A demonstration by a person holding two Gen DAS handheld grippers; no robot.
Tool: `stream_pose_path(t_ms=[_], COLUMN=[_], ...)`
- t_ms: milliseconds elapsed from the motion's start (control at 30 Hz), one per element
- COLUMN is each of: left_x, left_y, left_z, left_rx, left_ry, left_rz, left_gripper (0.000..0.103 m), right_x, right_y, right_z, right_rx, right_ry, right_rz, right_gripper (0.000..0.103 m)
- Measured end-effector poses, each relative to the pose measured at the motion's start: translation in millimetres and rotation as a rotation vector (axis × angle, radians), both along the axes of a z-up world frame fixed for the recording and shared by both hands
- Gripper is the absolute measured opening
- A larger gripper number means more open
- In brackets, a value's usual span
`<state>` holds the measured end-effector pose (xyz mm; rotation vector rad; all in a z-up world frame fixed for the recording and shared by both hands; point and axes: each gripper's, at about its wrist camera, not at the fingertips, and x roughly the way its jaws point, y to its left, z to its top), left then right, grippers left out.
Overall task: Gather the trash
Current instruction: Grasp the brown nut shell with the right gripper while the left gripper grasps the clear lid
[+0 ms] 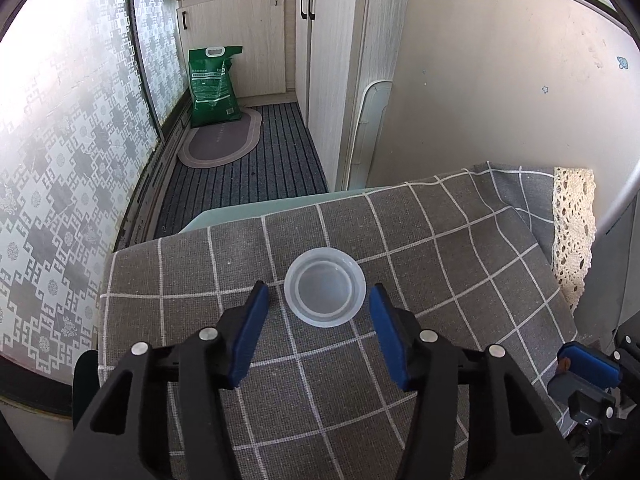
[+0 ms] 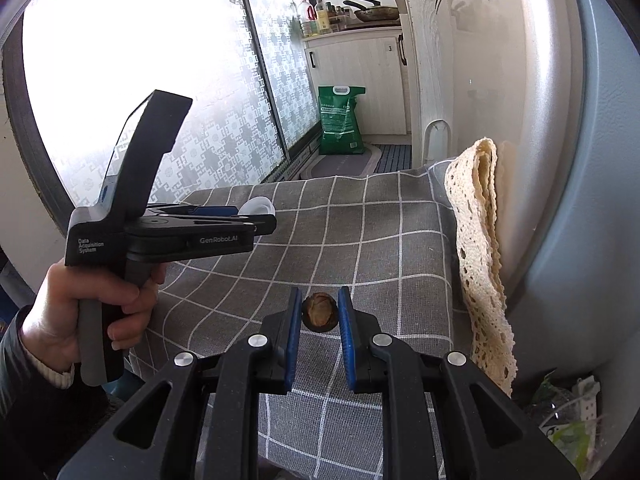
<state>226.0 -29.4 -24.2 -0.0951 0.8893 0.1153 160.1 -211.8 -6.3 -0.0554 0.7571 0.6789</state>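
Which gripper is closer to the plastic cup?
Left. The left gripper has its open fingers either side of the plastic cup; the right gripper is farther away, around a walnut.

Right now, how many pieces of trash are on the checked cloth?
2. A clear plastic cup sits between the open jaws of the left gripper. A brown nut shell sits between the right gripper's jaws. More may be hidden.

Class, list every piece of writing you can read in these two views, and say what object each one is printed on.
"Data Acquisition System": white print on the rear body of the left claw, right wrist view.
"GenRobot.AI": grey print on that claw's side.
"J": small mark on a cabinet door.
Green bag: white print, too small to read.
Bottles on the counter: labels too blurred to read.
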Motion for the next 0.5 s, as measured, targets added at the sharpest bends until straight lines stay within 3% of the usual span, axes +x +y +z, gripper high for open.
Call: stream_pose_path(t_ms=[100,167,500], left_x=[4,5,-10], left_y=[0,1,7], left_z=[0,0,5], left_rx=[0.012,0.016,0.004], left_ry=[0.014,0.017,-0.005], left_rz=[0.001,0.005,-0.024], left_gripper=[0.051,0.042,0.042], right_x=[-2,0,0], right_y=[2,3,17], right_z=[-1,-1,-1], right_rx=[-0.007,-0.011,-0.045], right_ry=[0.000,0.002,0.007], right_rz=[0.007,0.009,0.022], right_gripper=[0.018,0.018,0.018])
